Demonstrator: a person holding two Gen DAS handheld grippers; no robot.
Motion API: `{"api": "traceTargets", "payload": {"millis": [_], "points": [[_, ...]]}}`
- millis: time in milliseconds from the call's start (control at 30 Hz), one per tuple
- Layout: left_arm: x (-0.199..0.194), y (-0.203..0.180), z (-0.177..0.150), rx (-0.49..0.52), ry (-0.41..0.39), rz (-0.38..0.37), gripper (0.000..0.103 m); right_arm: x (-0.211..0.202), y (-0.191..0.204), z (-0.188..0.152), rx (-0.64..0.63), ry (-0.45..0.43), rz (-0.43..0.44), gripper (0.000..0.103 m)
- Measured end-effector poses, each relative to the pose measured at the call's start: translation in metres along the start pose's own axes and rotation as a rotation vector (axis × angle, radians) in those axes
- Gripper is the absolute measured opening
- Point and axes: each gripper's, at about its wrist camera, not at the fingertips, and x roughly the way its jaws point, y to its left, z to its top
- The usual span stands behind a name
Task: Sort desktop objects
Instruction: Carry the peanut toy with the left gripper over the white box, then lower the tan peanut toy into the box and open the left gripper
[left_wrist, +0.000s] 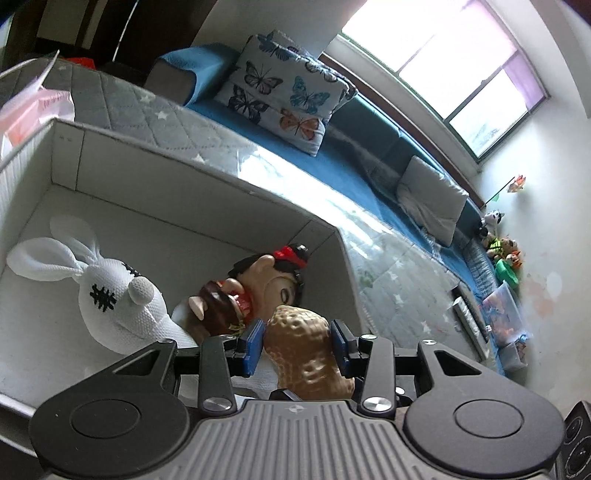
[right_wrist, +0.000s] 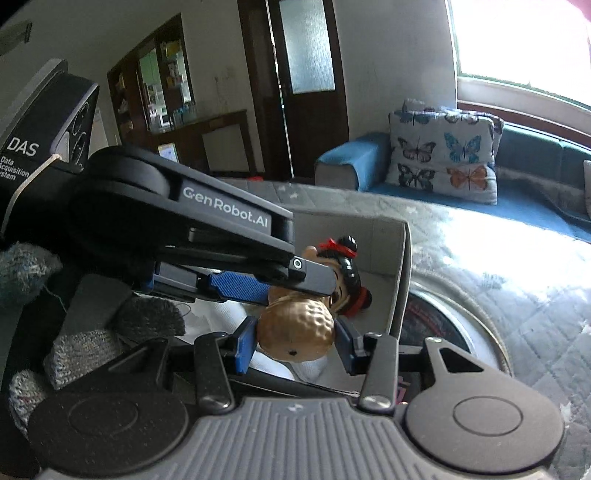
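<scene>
A tan, dimpled peanut-shaped toy (left_wrist: 299, 339) hangs over an open white box (left_wrist: 184, 177). My left gripper (left_wrist: 298, 341) is shut on it, a blue pad against each side. In the right wrist view my right gripper (right_wrist: 293, 341) is shut on the rounded end of the same peanut toy (right_wrist: 295, 330), while the left gripper (right_wrist: 236, 284) reaches in from the left and clamps its upper part. Inside the box lie a white knitted rabbit (left_wrist: 110, 295), a brown figure (left_wrist: 218, 306) and a doll with black hair and a red bow (left_wrist: 273, 273), whose head also shows as the doll (right_wrist: 347, 266).
The box stands on a grey quilted cover with white stars (left_wrist: 388, 273). A round metal-rimmed dish (right_wrist: 461, 314) lies just right of the box wall (right_wrist: 391, 258). A hand in a grey knitted glove (right_wrist: 85, 350) holds the left gripper. Behind are a blue sofa and a butterfly cushion (right_wrist: 443, 155).
</scene>
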Motion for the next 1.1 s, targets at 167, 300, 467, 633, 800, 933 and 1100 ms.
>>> {"api": "traceTargets", "payload": {"millis": [167,300,467,633,800,933,1100], "points": [[0.006,0.006,-0.002,-0.017,0.019,-0.001,0.043,0.006,-0.002,-0.004,-0.002,0.025,0.006,0.045],[0.007,0.009,-0.002,-0.028,0.021,0.0,0.043,0.005,0.003,-0.005,-0.02,0.045,0.004,0.045],[0.006,0.007,-0.002,-0.007,0.029,0.018,0.043,0.006,0.004,-0.003,-0.031,0.065,-0.001,0.045],[0.005,0.009,-0.002,-0.01,0.032,0.026,0.043,0.009,0.006,-0.001,-0.048,0.078,-0.013,0.046],[0.003,0.009,-0.004,-0.015,0.036,0.032,0.042,0.011,0.008,-0.001,-0.056,0.084,-0.011,0.046],[0.0,0.011,-0.003,-0.015,0.032,0.036,0.042,0.01,0.009,-0.002,-0.052,0.078,-0.011,0.046],[-0.006,0.009,-0.004,-0.011,0.021,0.035,0.042,0.003,0.009,-0.002,-0.046,0.056,-0.011,0.046]]}}
